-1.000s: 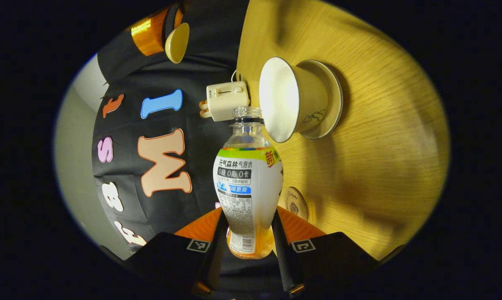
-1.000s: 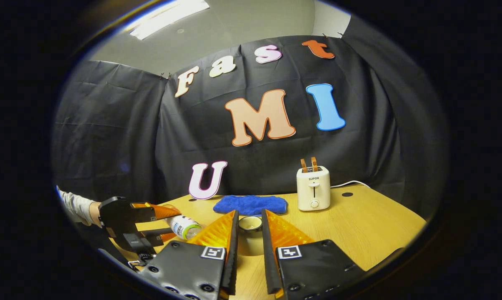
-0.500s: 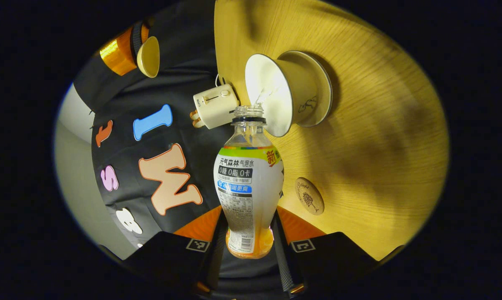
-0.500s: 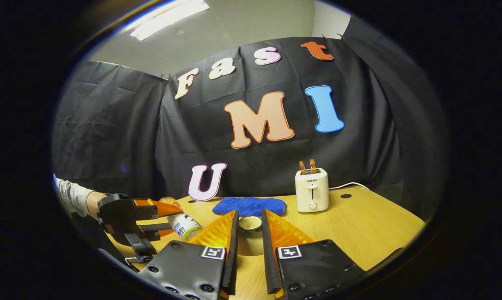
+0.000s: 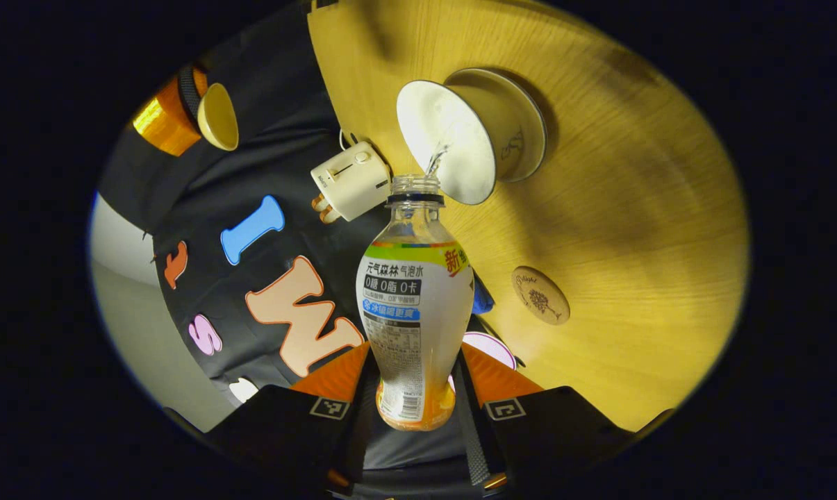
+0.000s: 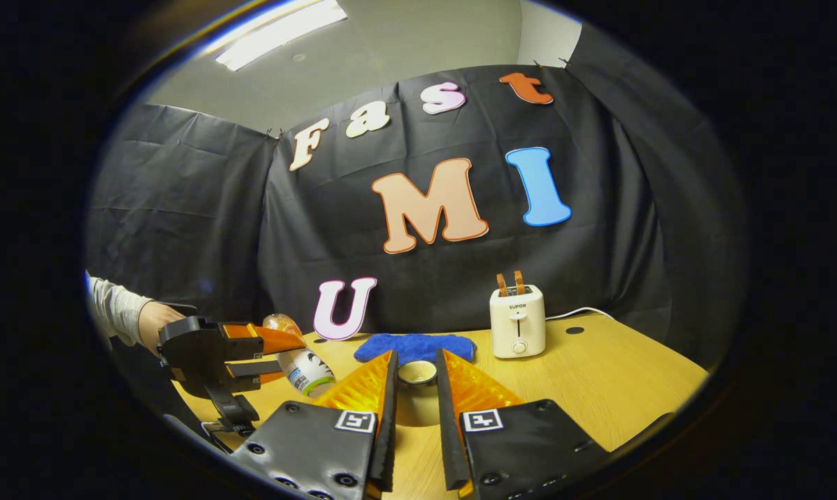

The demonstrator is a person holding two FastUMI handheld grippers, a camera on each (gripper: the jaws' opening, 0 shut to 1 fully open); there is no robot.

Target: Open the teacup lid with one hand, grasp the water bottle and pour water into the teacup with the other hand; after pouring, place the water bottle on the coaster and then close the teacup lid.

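I am gripping the clear labelled plastic water bottle (image 5: 414, 312) in my left tongs (image 5: 412, 389), its long axis tipped neck-first over the white ceramic teacup (image 5: 460, 142), water streaming in; my right tongs (image 6: 414, 389) are clamping the cream lid (image 6: 417, 373) near the teacup.

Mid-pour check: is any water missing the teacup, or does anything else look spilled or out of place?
Nothing stands out. The left gripper holds the tipped water bottle, and its stream lands inside the open teacup. The right gripper holds the lid aside, and the coaster sits free.
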